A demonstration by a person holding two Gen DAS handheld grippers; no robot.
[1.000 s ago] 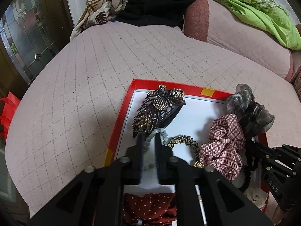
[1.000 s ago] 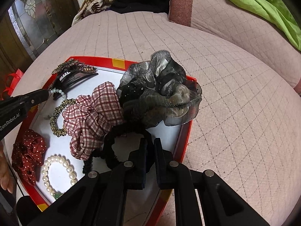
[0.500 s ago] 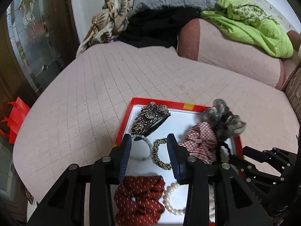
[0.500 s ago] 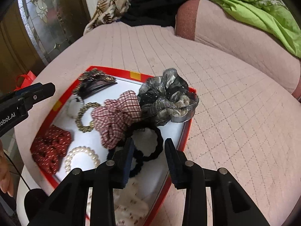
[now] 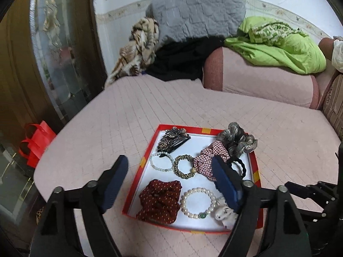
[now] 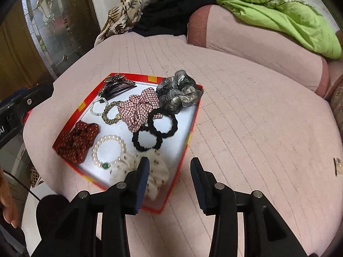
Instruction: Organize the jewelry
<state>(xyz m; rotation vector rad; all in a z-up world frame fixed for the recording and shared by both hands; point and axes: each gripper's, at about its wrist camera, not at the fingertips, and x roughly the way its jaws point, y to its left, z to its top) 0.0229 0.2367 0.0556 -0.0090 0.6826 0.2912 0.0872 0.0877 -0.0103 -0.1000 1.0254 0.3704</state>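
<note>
A red-rimmed tray (image 5: 148, 156) (image 6: 194, 117) with a white floor lies on the pink quilted bed. It holds a jewelled hair comb (image 5: 172, 140), a pale bead bracelet (image 5: 161, 161), a gold band (image 5: 184, 167), a checked scrunchie (image 5: 209, 159), a grey scrunchie (image 5: 236, 140), black hair ties (image 6: 163, 124), a red dotted scrunchie (image 5: 159, 200), a pearl bracelet (image 5: 198, 202) and a cream scrunchie (image 6: 150, 169). My left gripper (image 5: 169, 175) is open and empty, raised above the tray's near left. My right gripper (image 6: 169, 167) is open and empty above the tray's near right corner.
A pink bolster (image 5: 257, 79) lies at the back with green cloth (image 5: 278, 42), a grey cushion (image 5: 197, 15) and patterned fabric (image 5: 137, 47). A glass door (image 5: 55, 49) and a red bag (image 5: 35, 143) are on the left, off the bed's edge.
Both grippers went from shut to wide open and have pulled up and back from the tray. The jewellery stays in the tray.
</note>
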